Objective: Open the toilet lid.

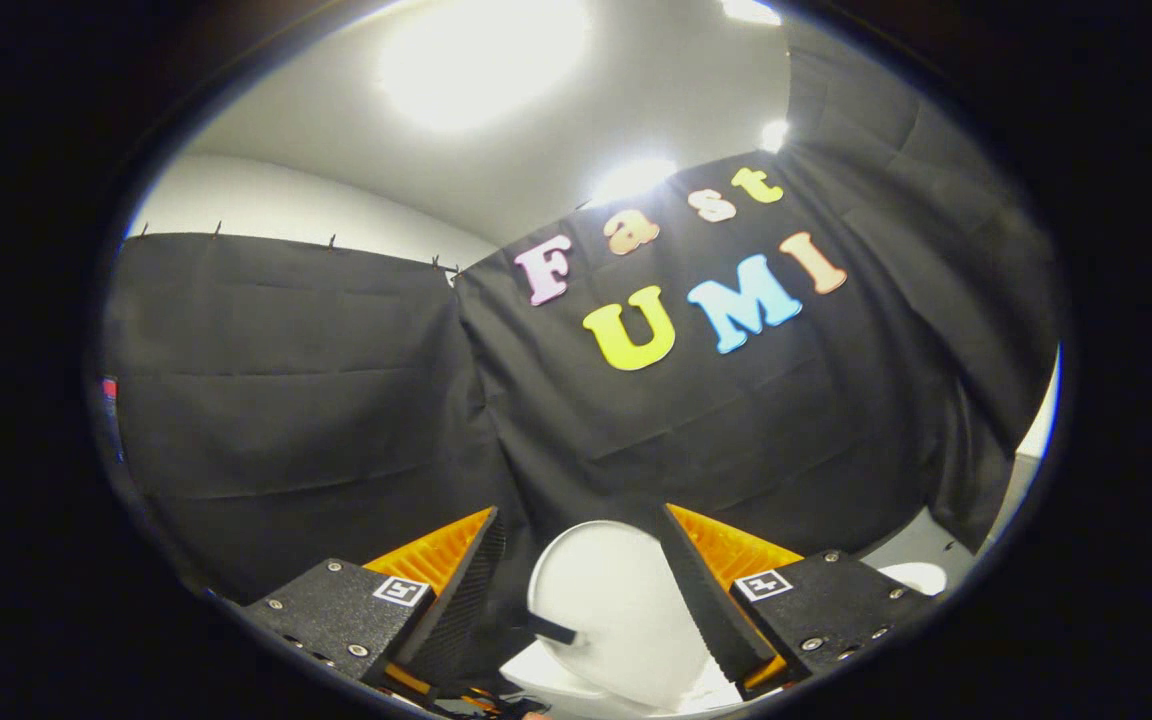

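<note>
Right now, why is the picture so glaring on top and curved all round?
Gripper view: ceiling lights blow out white; the fisheye lens bends the black cloth wall. The white toilet lid stays evenly lit between the open gripper fingers.

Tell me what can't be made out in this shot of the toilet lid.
- Toilet lid, gripper view: raised between the open gripper fingers; its hinge end is cut off below.
- Toilet bowl: just a sliver shows past one finger.
- Contact: whether either finger touches the lid is unclear.

Black textured gripper [586, 600] mounts, silver screws (square tags atop).
</note>
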Action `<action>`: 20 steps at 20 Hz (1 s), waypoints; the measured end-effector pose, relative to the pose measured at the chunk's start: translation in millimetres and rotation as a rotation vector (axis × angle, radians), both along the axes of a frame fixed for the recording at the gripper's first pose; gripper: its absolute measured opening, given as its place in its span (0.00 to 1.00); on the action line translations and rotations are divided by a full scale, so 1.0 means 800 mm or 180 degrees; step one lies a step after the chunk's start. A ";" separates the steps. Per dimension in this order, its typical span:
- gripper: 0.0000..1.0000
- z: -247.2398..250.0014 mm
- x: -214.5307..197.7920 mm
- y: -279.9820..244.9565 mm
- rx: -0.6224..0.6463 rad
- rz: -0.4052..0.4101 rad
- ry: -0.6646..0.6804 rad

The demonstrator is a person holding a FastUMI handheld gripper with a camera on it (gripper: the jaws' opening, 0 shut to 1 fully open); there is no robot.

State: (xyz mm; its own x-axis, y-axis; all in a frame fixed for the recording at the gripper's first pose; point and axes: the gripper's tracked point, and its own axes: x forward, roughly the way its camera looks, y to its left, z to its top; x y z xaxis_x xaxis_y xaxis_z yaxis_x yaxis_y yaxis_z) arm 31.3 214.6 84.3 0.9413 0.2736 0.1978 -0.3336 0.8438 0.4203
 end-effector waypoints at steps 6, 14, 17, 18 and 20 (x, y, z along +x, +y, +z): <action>0.95 -0.026 -0.009 -0.160 -0.0574 -0.0567 0.0114; 0.96 -0.047 -0.065 -0.283 -0.1120 -0.0936 0.0169; 0.96 -0.040 -0.079 -0.319 -0.1143 -0.1152 0.0105; 0.96 -0.038 -0.079 -0.328 -0.1168 -0.1234 0.0109; 0.95 -0.035 -0.084 -0.337 -0.1233 -0.1345 0.0092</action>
